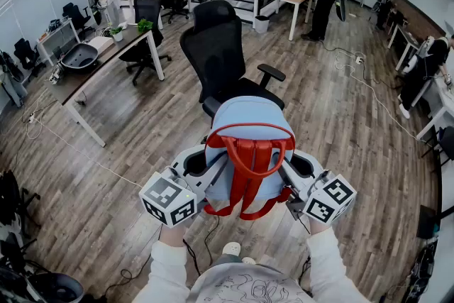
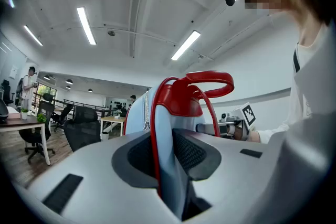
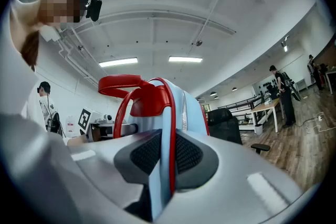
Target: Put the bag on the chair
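We identify the bag (image 1: 252,125) as a light blue backpack with red piping along its seams, red shoulder straps and a red top handle (image 2: 210,81). It stands upright, its strap side facing us.

We hold the bag in the air between the two grippers, directly in front of the black chair (image 1: 220,46). In the head view its far end overlaps the chair seat. We cannot tell whether bag and seat touch.

The left gripper (image 1: 218,168) has its fingers (image 2: 195,152) closed on the bag's left side edge, pinching blue fabric and red piping. The right gripper (image 1: 285,172) has its fingers (image 3: 143,153) closed narrowly on the opposite side edge, pinching the same piped seam.

Both grippers lie roughly level and converge on the bag from either side, pointing inward toward each other. The left hand (image 1: 174,232) and right hand (image 1: 319,227), in white sleeves, grasp the grippers from behind, low in the head view above the wooden floor (image 1: 340,124).
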### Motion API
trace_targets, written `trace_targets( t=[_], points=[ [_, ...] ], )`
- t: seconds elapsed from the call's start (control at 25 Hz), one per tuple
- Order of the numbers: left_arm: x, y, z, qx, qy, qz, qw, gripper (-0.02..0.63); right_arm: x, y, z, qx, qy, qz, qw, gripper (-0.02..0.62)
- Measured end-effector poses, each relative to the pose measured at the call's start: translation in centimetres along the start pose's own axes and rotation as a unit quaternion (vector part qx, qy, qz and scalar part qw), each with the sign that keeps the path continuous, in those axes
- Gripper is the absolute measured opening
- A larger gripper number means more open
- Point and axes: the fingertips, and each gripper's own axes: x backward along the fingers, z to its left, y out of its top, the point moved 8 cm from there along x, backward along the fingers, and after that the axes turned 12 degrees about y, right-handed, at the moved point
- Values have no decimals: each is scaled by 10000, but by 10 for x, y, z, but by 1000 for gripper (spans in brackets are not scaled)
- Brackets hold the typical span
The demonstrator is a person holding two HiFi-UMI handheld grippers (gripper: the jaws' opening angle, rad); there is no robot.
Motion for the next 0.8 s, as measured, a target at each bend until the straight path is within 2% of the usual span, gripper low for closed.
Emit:
trace_targets(
  t=[0.8],
  points=[
    [-20,1,40,23,-148,-20,9999,92,-33,-3,-19,35,-153,-18,9999,66]
  ],
)
